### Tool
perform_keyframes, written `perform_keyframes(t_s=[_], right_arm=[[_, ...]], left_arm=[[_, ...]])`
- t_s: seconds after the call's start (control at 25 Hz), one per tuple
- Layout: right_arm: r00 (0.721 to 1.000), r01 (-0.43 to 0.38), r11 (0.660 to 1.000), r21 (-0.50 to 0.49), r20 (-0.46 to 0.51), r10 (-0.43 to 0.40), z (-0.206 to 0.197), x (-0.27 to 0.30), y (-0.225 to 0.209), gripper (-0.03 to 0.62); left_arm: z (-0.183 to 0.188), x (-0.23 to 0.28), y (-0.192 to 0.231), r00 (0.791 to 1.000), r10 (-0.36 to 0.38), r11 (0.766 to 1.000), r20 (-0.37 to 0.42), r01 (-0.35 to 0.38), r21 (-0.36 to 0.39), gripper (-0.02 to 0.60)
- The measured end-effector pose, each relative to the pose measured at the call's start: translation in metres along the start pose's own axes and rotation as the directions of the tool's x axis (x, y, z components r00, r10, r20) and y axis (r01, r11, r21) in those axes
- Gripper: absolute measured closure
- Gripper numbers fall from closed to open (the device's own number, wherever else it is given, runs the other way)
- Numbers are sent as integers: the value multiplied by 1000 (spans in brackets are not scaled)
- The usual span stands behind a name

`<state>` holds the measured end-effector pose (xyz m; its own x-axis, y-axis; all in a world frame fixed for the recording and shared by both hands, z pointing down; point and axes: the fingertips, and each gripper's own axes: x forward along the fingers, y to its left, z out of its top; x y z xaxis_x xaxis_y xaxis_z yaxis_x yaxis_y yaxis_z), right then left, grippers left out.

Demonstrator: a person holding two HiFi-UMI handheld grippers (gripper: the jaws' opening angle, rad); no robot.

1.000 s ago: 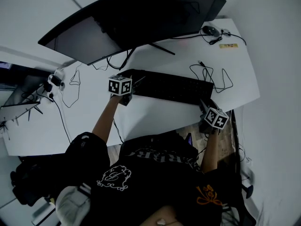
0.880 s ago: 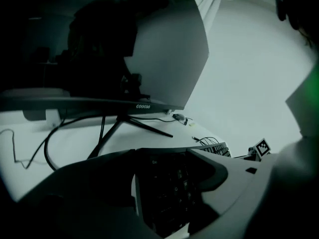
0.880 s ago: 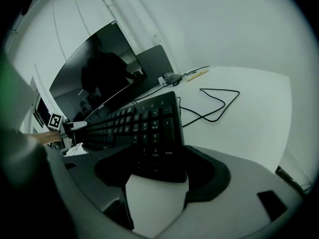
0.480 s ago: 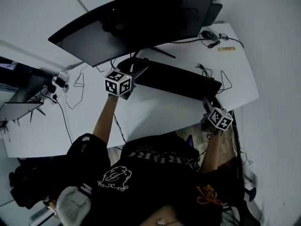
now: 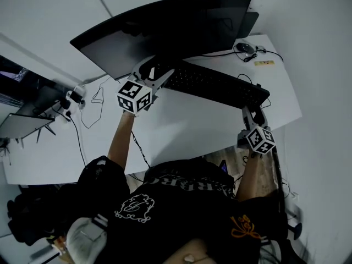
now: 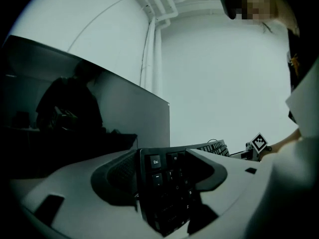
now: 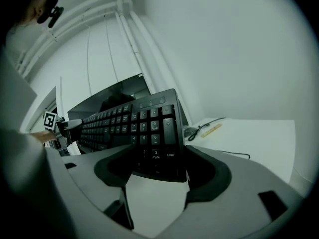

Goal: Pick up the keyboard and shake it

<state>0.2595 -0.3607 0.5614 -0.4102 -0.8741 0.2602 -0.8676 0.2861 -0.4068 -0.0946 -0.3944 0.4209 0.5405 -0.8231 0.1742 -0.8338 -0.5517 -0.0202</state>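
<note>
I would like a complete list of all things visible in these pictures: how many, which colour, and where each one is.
keyboard: one, black, lifted off the desk in front of the monitor
monitor: one, black, curved, at the desk's back
desk: one, white, below the keyboard
mouse: one, dark, far right corner of the desk
strip: one, yellowish, beside the mouse
cables: several, black, on the desk left and right
shirt: one, black, on the person
left gripper: one, light grey, jaws have just been closing, clamped on the keyboard's left end
right gripper: one, light grey, clamped on the keyboard's right end
</note>
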Motion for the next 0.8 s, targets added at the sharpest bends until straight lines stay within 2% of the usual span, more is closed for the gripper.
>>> perform_keyframes(t_s=[0.16,0.28,0.44,0.6,0.72,0.8], right_arm=[[998,2,997,-83,56,3,20,-9,16,281],[998,7,990,-138,70,3,26,-16,24,281],[998,19,980,-197,62,-7,25,-20,30,284],[997,29,980,-196,77,-14,19,-26,31,284],[996,40,978,-206,88,-22,16,-26,33,284],[995,53,975,-214,88,-34,13,-27,34,284]], left_arm=[[8,-19,1,999,10,1000,41,-10,0,270],[14,-30,-2,998,8,1000,65,-10,29,270],[26,-42,-11,995,-1,993,97,-10,119,270],[36,-53,-23,988,-19,980,151,-12,201,272],[40,-62,-29,982,-30,962,188,-24,274,273],[39,-65,-33,982,-29,941,185,-36,337,273]])
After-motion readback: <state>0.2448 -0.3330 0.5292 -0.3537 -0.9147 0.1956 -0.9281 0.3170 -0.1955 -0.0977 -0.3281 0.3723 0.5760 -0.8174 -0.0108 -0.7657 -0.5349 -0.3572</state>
